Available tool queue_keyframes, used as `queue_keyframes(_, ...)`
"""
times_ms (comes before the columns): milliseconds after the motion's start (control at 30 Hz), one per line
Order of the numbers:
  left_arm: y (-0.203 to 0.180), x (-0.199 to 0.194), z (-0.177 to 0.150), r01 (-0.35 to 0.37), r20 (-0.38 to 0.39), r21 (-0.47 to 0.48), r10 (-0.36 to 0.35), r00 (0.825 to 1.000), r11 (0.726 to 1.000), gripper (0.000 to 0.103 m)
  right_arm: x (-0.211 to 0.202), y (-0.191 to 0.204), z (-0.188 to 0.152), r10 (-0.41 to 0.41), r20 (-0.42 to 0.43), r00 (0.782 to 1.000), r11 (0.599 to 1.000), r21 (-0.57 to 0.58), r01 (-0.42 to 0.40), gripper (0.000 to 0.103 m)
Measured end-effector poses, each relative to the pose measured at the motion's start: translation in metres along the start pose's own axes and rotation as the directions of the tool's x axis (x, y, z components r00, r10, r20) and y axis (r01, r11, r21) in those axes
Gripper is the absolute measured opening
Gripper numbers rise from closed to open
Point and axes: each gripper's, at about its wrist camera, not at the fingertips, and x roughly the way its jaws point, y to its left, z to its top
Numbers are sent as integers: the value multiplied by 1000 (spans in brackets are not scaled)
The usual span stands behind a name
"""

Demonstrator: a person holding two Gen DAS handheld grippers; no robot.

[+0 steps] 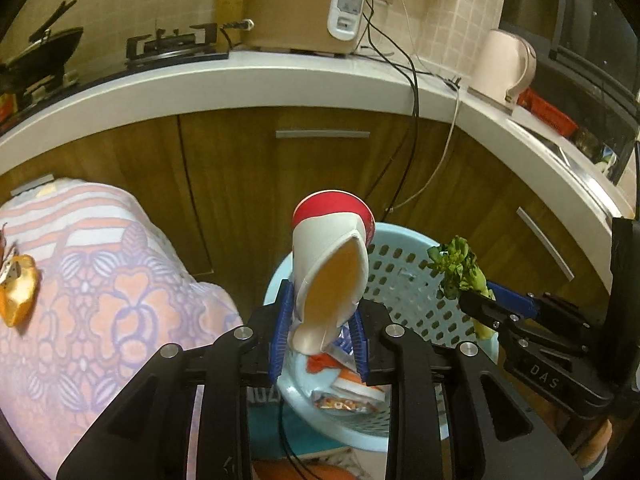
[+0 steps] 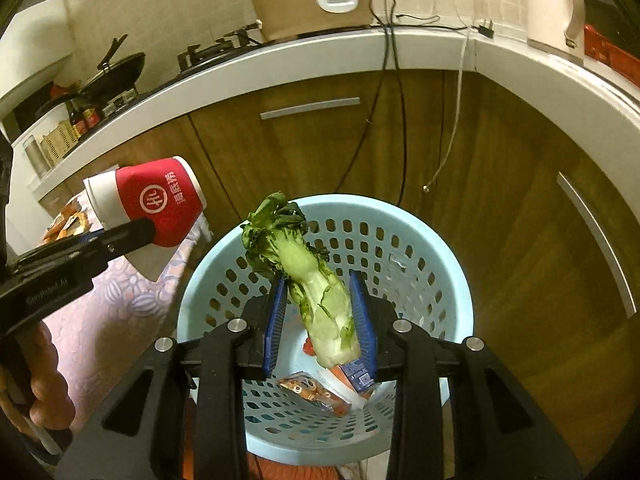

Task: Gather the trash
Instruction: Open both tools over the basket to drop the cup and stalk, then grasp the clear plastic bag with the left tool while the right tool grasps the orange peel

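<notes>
Black arms of the left gripper fill the bottom of the left wrist view, and a squashed paper cup is clamped between its blue jaws. The cup is white inside with a red band, and its open mouth is turned toward the camera. It is held over the near edge of a light blue basket with holes in its wall. Some wrappers are seen lying at the bottom of the basket.

At 3 o'clock in this view, the right gripper is seen from the side with a leafy green vegetable held in it, above the far edge of the basket.

In the right wrist view, the same vegetable is clamped between the blue jaws of the right gripper, with its pale stem toward the camera and its dark leaves pointing to 11 o'clock. It is held right over the open basket. At 9 o'clock the red cup is seen in the left gripper, and white writing is printed on it.

A table with a flowery pink cloth stands at 9 o'clock of the basket, and a bit of orange peel lies on it. Behind the basket, brown cupboard doors are seen under a white worktop. A rice cooker and a kettle stand on the worktop.
</notes>
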Motion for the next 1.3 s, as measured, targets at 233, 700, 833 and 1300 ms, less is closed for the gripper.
queue_keyframes(233,3,-4,-2,-17,5,-1,17,1000,1000,45,4,-7,0,-5,-8,1000,1000,24,5,47)
queue_keyframes(700,32,-50,0,-11,83,-92,18,996,996,45,-24,35,11,67,63,996,996,-70,-63,47)
queue_keyframes(833,47,-73,-2,-17,120,-123,32,992,992,45,-31,60,17,102,84,991,989,-116,-92,47)
queue_keyframes(1300,152,-173,-33,-129,224,-312,205,953,941,45,-41,177,28,245,105,964,932,-300,-204,47)
